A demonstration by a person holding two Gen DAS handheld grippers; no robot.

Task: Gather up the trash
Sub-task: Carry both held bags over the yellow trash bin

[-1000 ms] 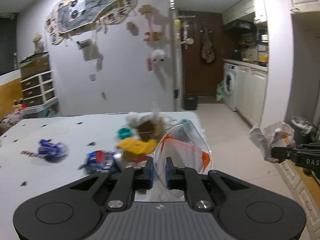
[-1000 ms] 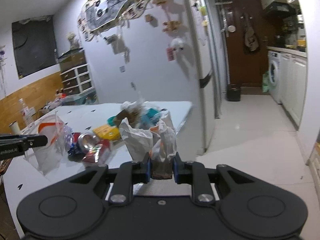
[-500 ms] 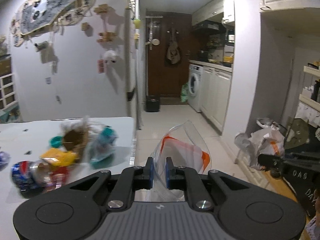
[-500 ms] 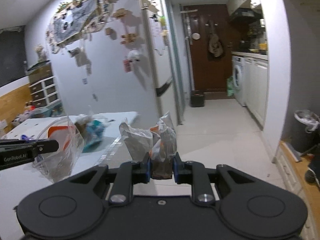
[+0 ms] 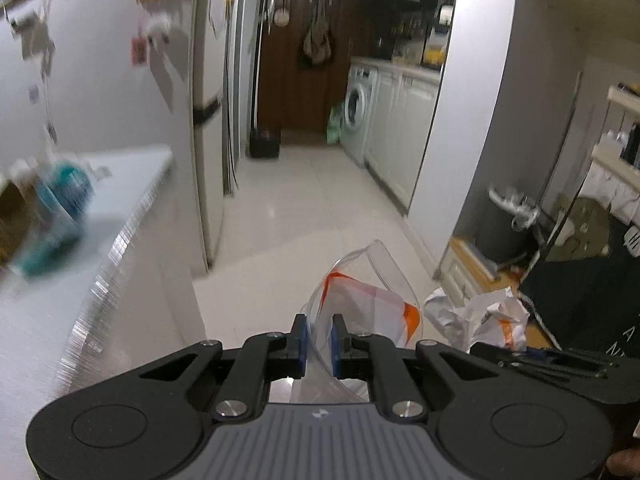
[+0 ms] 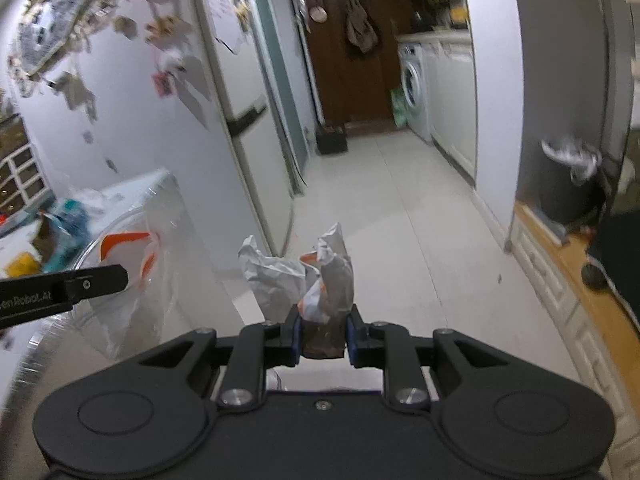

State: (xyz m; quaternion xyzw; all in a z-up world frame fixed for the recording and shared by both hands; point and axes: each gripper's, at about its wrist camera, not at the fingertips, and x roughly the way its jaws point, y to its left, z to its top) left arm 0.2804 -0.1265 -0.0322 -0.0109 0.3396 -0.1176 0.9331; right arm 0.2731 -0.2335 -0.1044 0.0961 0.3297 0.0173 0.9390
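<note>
A: What do we see on the left?
B: The white tabletop with blurry trash on it. Next, our left gripper has its jaws clenched on a clear plastic bag with orange marks.
A: And to the right?
B: Our right gripper has its jaws squeezing a crumpled paper wrapper, above the floor. Far right stands a dark trash bin with a white liner.

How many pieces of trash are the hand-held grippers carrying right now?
2. A clear plastic bag with orange markings is pinched in the left hand-held gripper; a crumpled paper wrapper is clamped in the right hand-held gripper. More trash lies on the table.
</note>
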